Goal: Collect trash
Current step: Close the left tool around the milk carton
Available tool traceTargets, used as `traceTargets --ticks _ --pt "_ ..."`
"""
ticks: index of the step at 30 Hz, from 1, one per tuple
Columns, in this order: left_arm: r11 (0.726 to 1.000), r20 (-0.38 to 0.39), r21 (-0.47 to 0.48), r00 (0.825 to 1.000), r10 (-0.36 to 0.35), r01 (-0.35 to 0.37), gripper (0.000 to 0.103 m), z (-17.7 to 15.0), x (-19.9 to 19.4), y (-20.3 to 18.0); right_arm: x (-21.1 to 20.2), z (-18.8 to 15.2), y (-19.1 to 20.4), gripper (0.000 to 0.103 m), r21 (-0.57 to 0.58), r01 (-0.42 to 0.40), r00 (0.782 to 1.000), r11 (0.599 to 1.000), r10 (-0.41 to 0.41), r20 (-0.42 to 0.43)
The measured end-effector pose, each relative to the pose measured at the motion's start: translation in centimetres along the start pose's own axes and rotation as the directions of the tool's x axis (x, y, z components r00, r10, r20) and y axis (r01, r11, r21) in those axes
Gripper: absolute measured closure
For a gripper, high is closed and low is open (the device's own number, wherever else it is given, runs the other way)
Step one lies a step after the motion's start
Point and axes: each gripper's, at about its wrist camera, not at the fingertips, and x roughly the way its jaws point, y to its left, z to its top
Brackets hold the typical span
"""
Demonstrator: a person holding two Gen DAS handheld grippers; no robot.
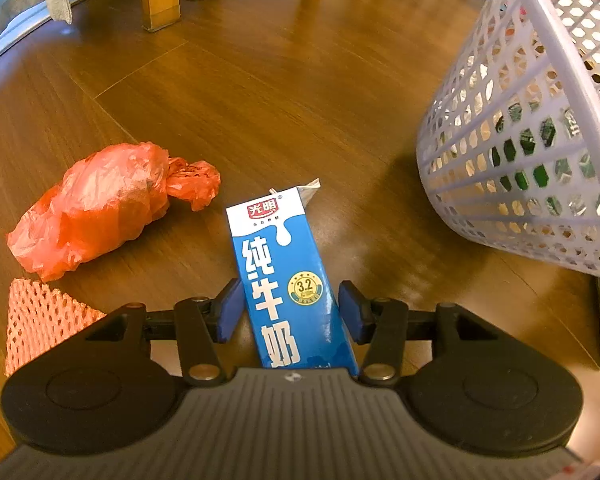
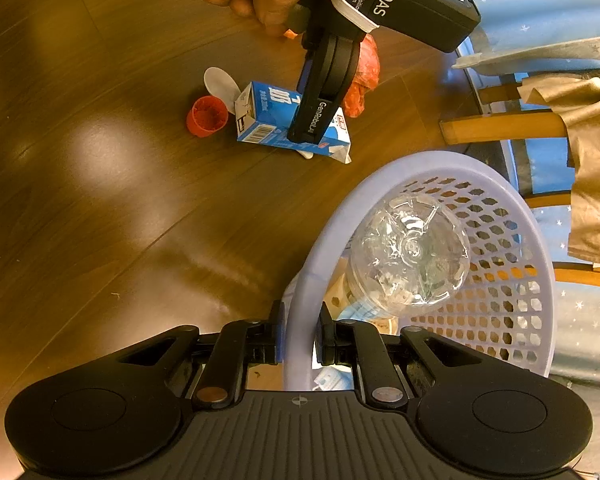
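Warm, yellowish indoor light falls from above, leaving soft glare patches on the wooden floor (image 2: pixel 100 152) and a dim shadow beside the laundry basket (image 1: pixel 532 128). Both fisheye views bend straight lines at the edges and darken in the corners. Focus stays sharp centrally, softening toward the rim.

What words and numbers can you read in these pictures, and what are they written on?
"光明": red logo at the top of the milk carton.
"纯牛奶": big white letters down the carton's front.
"3.2": gold badge on the carton.
"DAS" and "Data Acquisition System": body of the left gripper.
"GenRobot.AI": arm of that gripper.
The small print and barcode numbers on the carton are too small to read.
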Motion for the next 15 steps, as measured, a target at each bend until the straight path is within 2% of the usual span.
traceTargets --ticks 7,15 --pt "0.999 0.003 0.044 1.000 0.016 -0.016 0.058 -0.1 0.1 -0.4 -0.1 -0.1 0.2 0.093 0.004 -0.005 1.000 1.000 0.005 -0.003" --pt "0.999 0.012 0.048 1.000 0.018 -0.019 0.059 -0.1 -1.1 -0.1 -0.2 -0.1 0.4 0.093 -0.013 -0.002 1.000 1.000 0.002 -0.007"
